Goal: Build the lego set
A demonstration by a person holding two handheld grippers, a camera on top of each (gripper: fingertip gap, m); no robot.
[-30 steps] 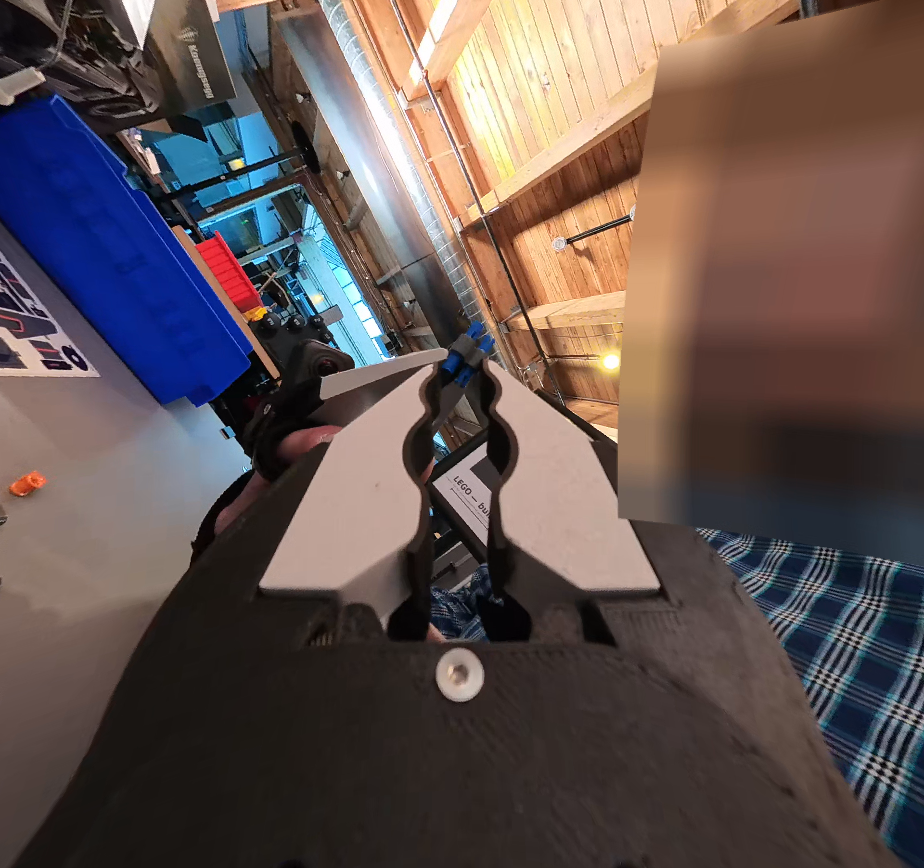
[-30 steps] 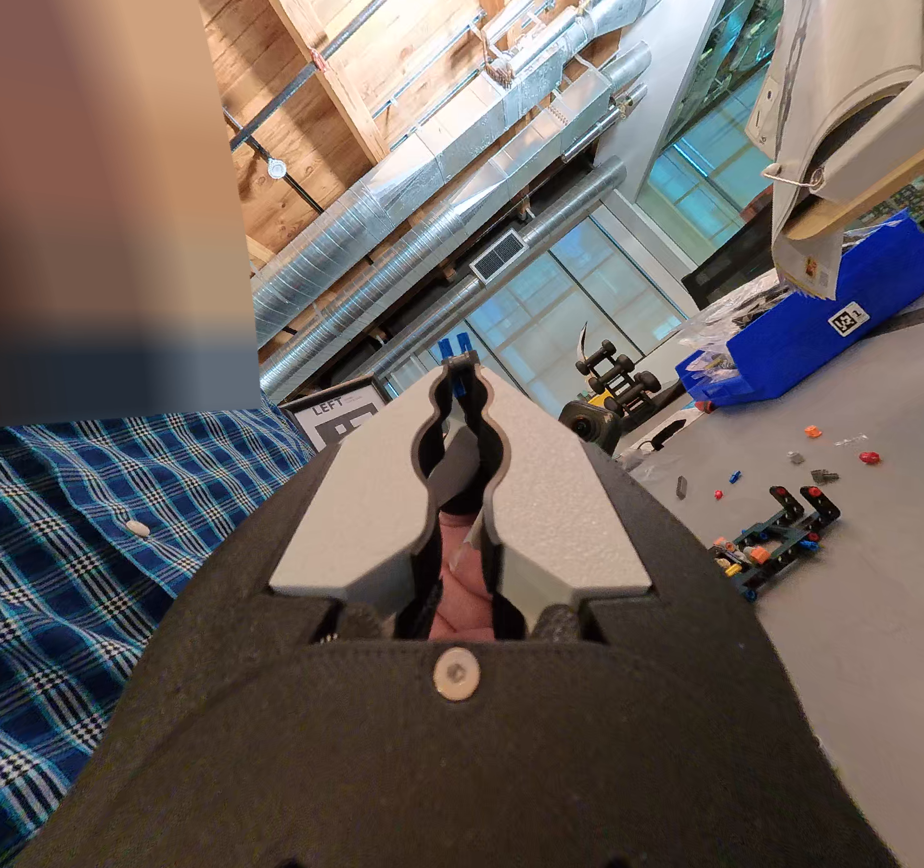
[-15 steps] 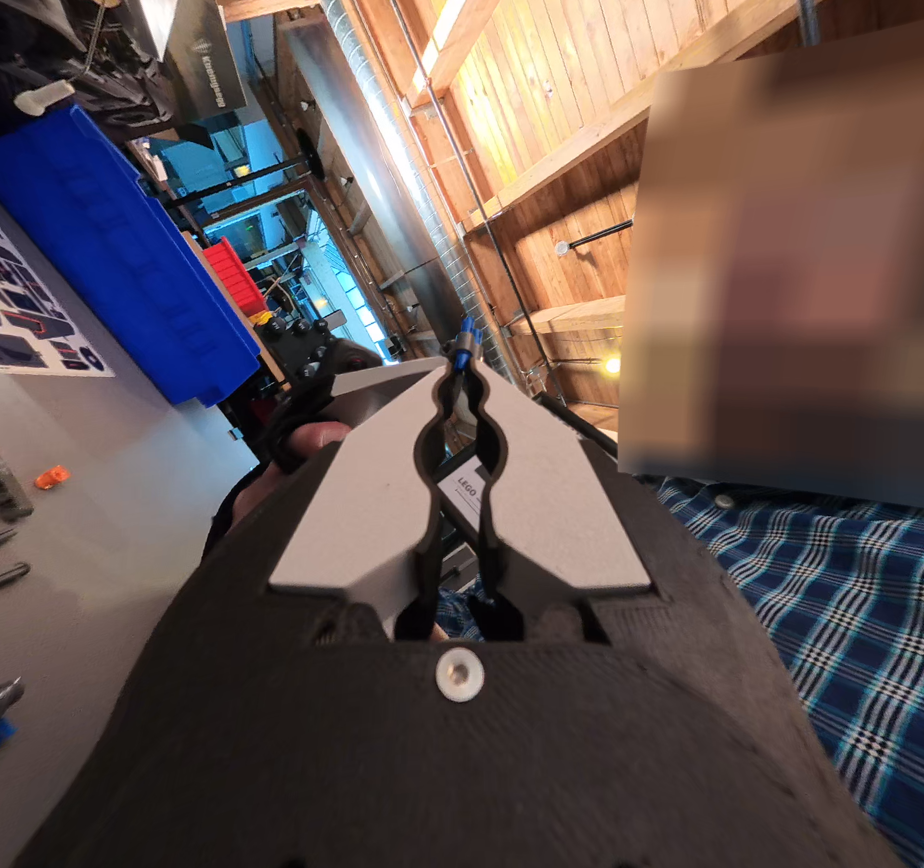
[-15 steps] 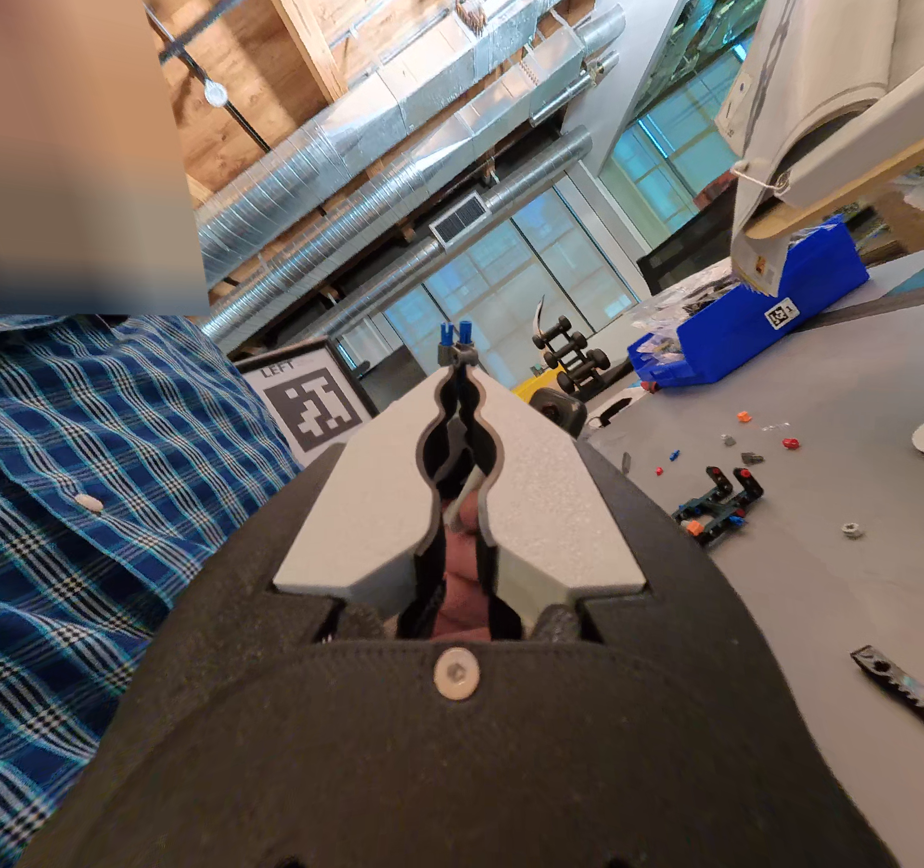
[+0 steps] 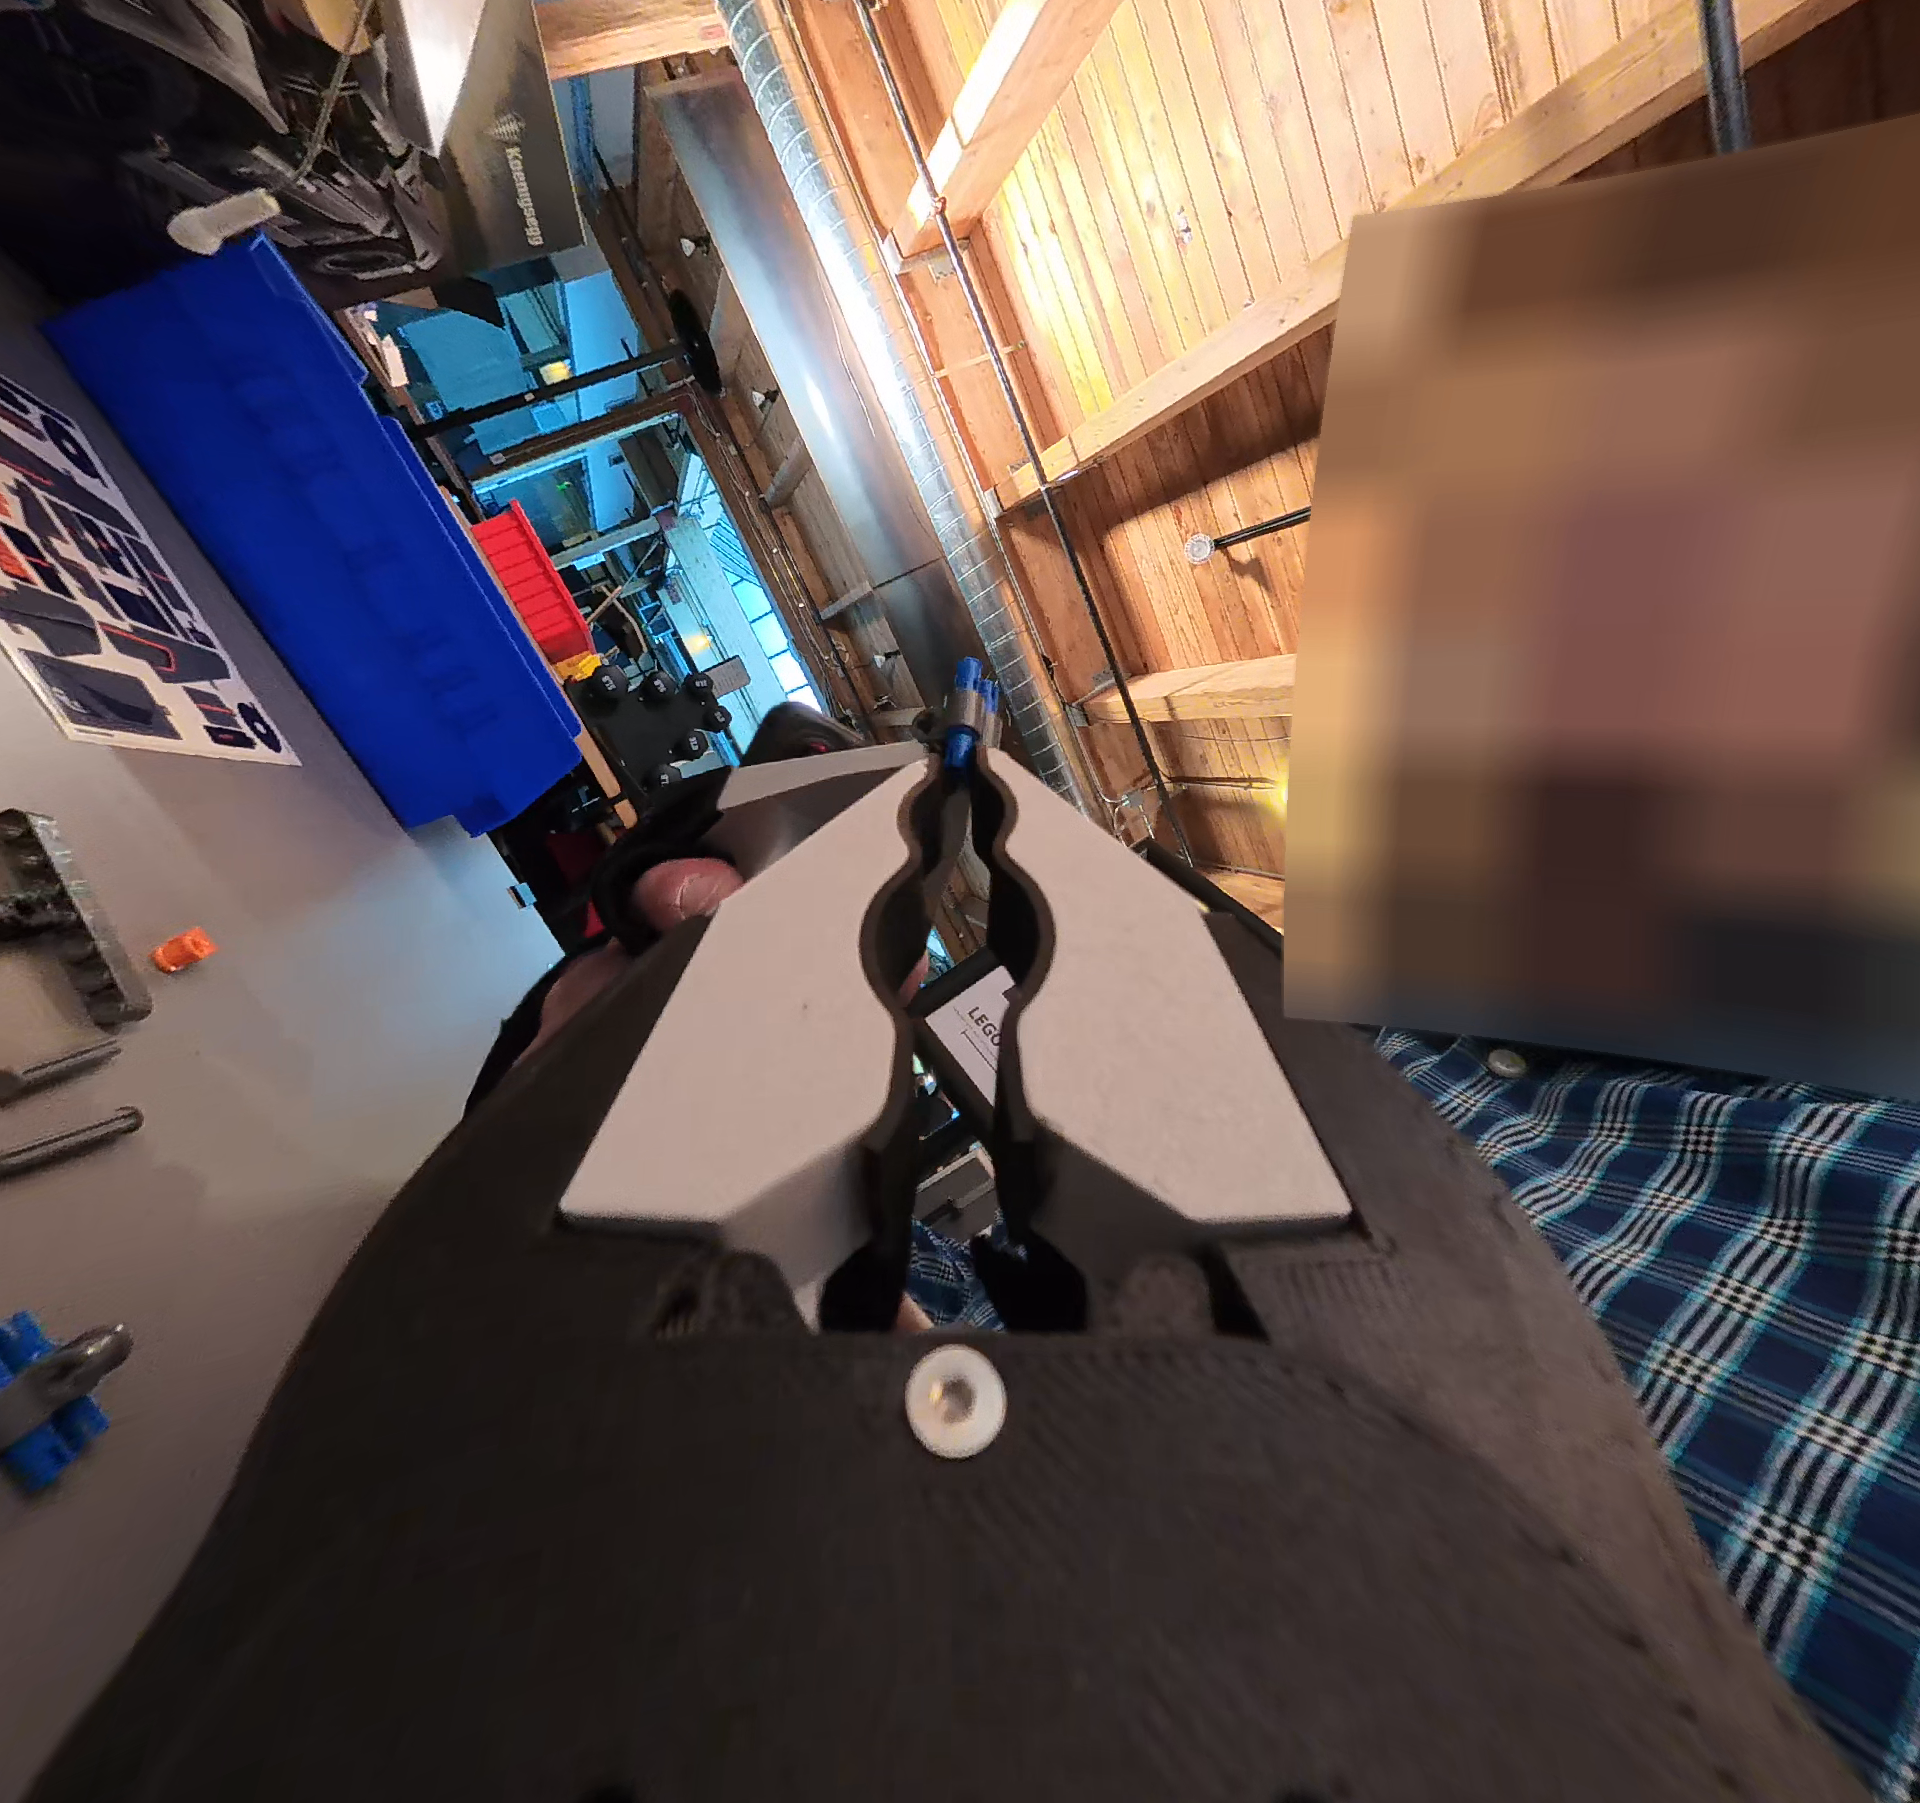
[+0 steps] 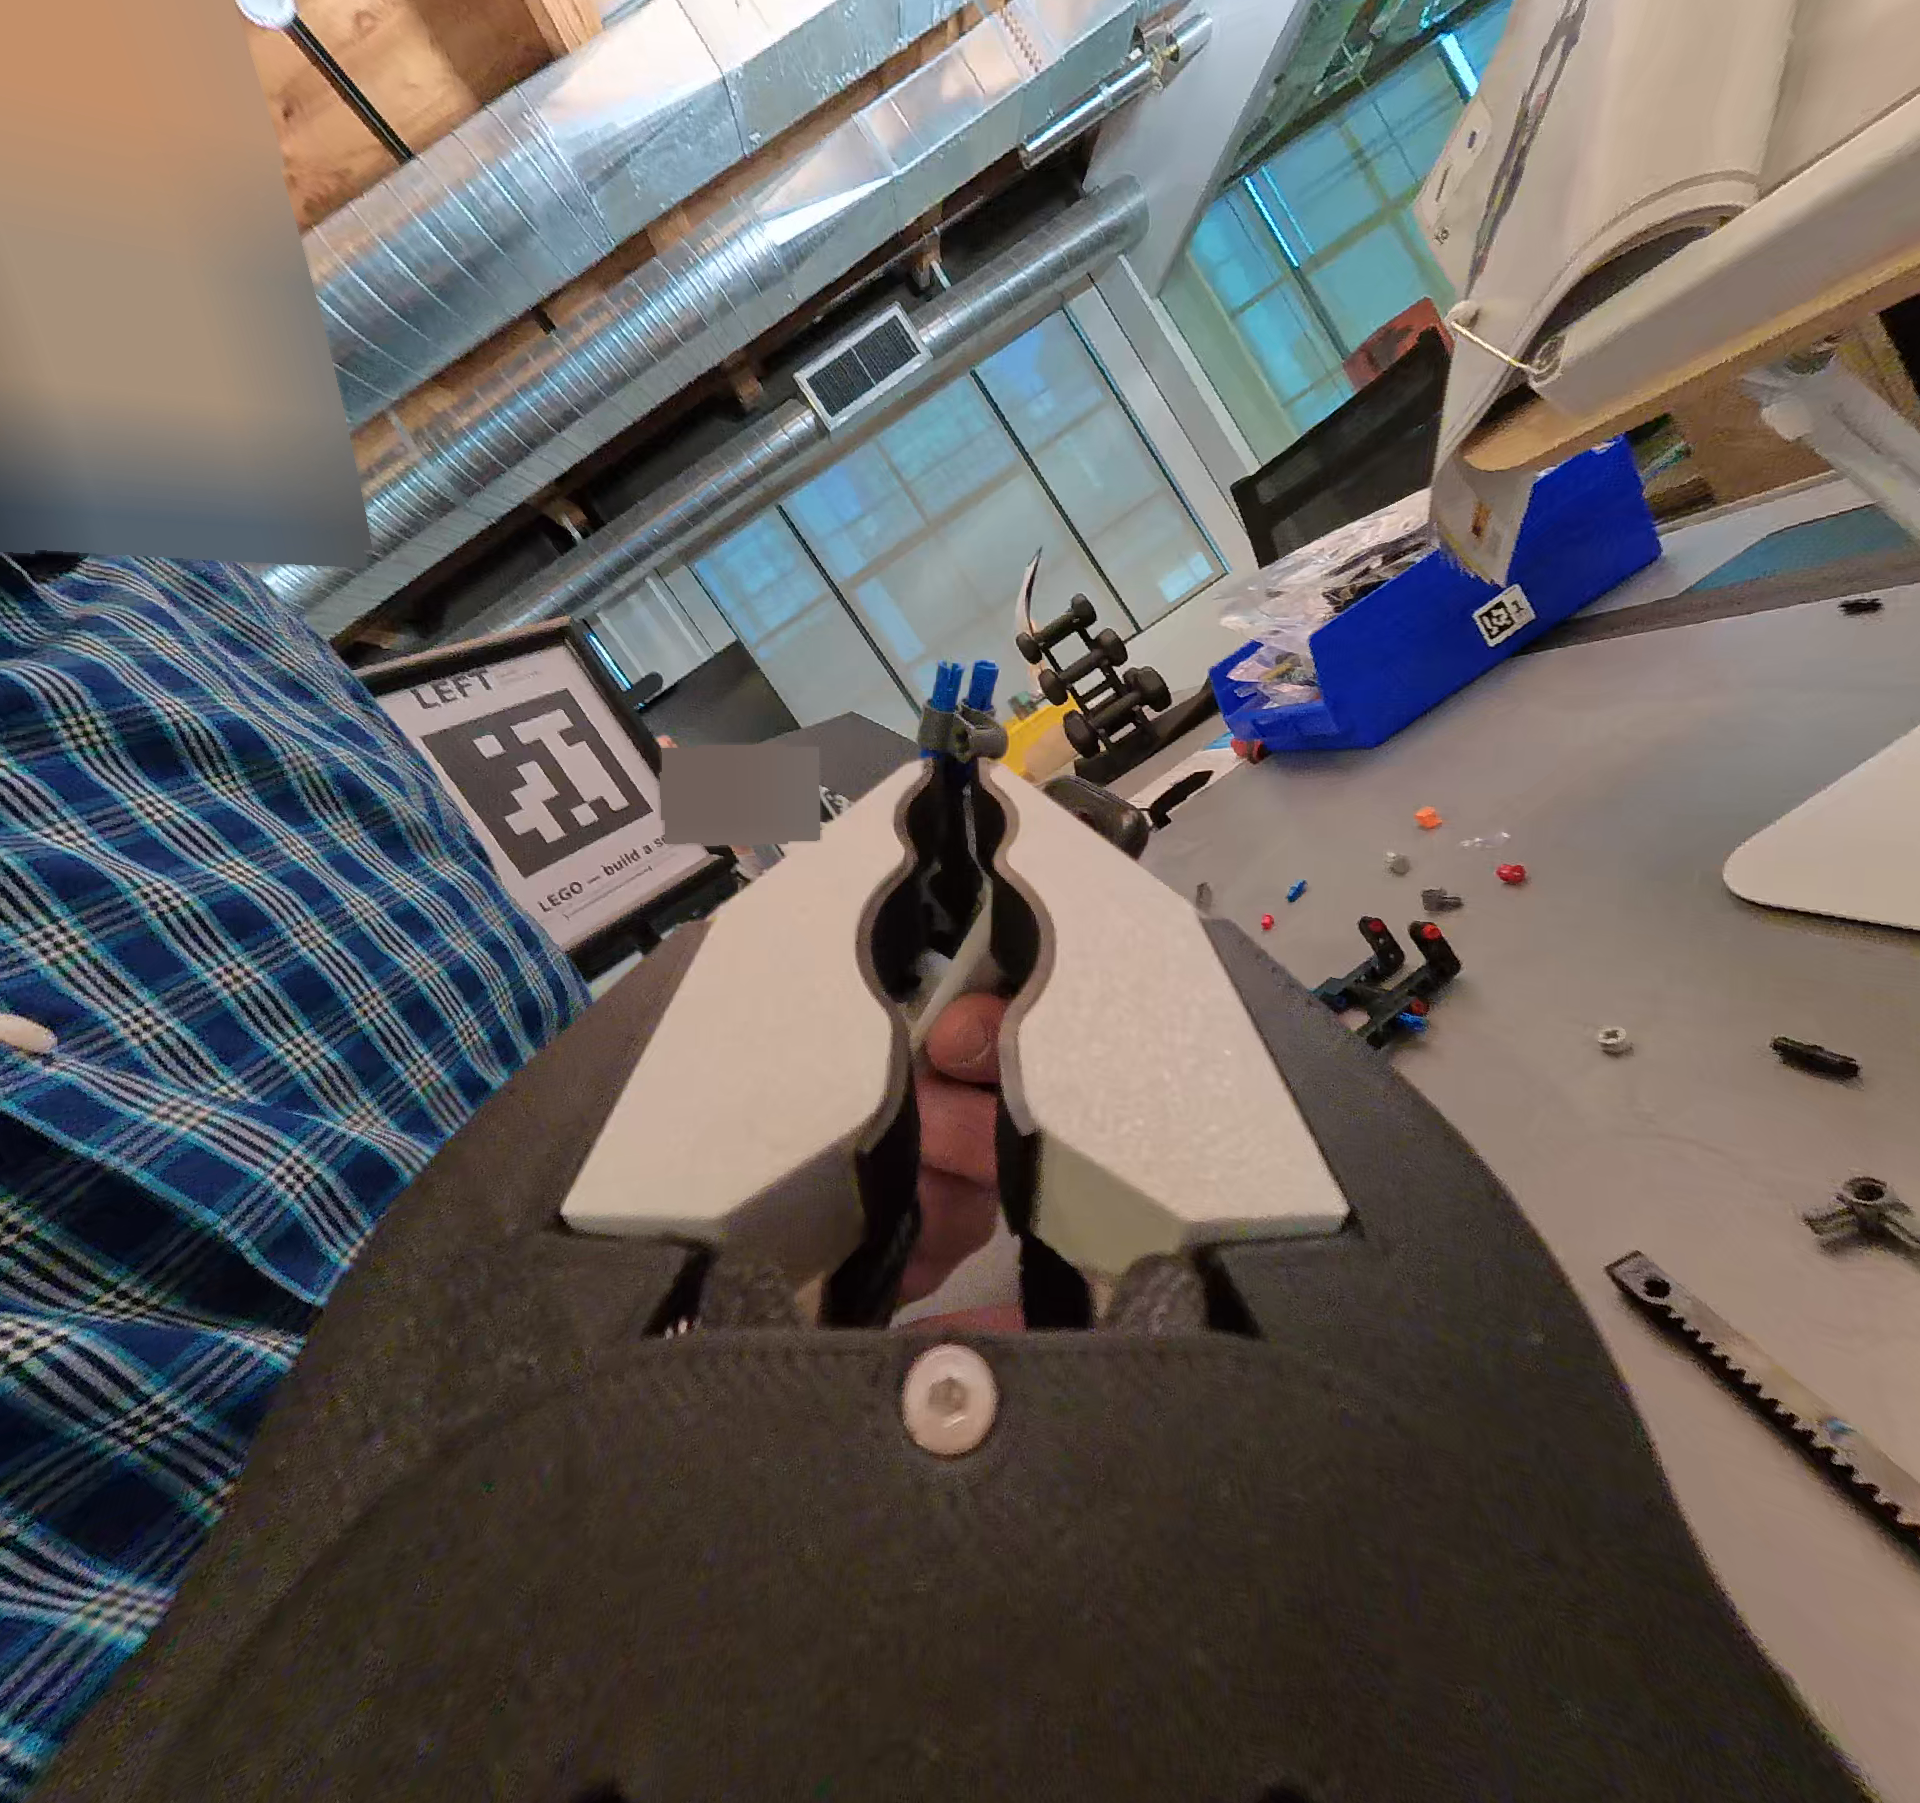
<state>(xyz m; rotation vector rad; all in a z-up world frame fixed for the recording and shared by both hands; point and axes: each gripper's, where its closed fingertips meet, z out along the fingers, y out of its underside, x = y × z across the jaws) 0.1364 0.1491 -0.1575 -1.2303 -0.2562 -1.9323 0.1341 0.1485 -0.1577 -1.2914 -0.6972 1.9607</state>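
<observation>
Left gripper [image 5: 961, 766], white fingers on a black body, is pinched together at the tips on a small grey lego connector with blue pins [image 5: 966, 709], held up in the air w/ the ceiling behind it. Right gripper [image 6: 956, 756] is likewise closed at its tips on what looks like the same grey-and-blue piece [image 6: 961, 709]; both seem to grip it from opposite sides, prob. to press or seat a pin w/ one tool bracing and the other pushing. Can't tell which pin each tip touches.

Raised pose likely keeps the piece clear of the grey table [image 6: 1558, 818] and close to the person's view.

Rest of the set is well apart, on the table: a partly built black lego frame with red studs [image 6: 1392, 969] to the right, loose small bits far of it, a black toothed rack strip [image 6: 1766, 1379] near right. Another grey-and-blue pin piece [image 5: 47, 1379] lies near left; a printed sticker sheet [image 5: 94, 590] and blue plastic bin [image 5: 312, 527] sit farther left.

Next, judged: bring the sub-piece down to the frame.
</observation>
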